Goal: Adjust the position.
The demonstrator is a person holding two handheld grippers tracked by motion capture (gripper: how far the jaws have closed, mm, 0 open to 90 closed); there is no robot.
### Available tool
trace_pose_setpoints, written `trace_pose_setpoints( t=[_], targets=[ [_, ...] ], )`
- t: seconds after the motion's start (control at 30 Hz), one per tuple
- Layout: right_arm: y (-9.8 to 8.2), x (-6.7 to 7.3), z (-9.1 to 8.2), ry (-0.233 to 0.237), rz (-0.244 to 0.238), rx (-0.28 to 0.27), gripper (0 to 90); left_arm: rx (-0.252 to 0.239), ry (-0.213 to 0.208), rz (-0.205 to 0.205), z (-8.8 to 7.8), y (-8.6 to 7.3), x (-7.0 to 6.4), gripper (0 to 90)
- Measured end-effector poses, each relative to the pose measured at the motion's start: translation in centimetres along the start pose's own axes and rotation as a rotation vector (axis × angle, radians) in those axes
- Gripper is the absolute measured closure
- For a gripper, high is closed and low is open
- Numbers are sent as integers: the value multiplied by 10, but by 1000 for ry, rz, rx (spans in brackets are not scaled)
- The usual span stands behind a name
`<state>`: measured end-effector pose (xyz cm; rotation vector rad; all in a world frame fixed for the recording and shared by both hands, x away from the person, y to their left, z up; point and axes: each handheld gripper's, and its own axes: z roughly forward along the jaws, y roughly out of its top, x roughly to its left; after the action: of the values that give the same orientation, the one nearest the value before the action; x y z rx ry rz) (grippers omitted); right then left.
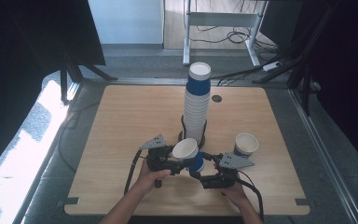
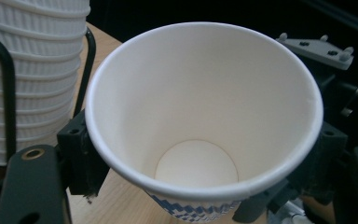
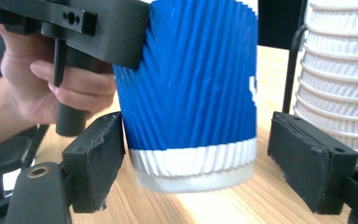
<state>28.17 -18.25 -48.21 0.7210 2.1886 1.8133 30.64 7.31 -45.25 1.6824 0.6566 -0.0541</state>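
Note:
A paper cup (image 1: 186, 150), blue ribbed outside and white inside, is held tilted just above the table (image 1: 121, 121) in front of the cup stack. My left gripper (image 1: 179, 161) is shut on it; in the left gripper view its jaws press both sides just below the rim of the cup (image 2: 200, 93). My right gripper (image 1: 198, 168) comes in from the right and stands open around the cup's lower part. In the right gripper view the cup (image 3: 196, 84) hangs between the pads (image 3: 307, 158) with a gap on the right side.
A tall stack of the same cups (image 1: 196, 107) stands in a black wire holder (image 1: 183, 128) at the table's middle, close behind the held cup. One single cup (image 1: 246, 144) stands upright to the right. A cable hole (image 1: 216, 98) lies farther back.

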Motion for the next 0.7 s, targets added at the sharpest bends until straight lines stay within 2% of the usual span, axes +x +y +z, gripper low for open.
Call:
trace_pose_setpoints(
  t=[0.2,0.4,0.7],
  targets=[
    [-1,-1,-2,-16,-16,28,183,40,43,54,-1,1,-4,207],
    [-1,0,-3,-11,-26,50,176,66,74,103,-3,4,-8,207],
    [0,-1,-7,-3,-18,45,174,84,92,127,-3,4,-10,207]
  ],
)
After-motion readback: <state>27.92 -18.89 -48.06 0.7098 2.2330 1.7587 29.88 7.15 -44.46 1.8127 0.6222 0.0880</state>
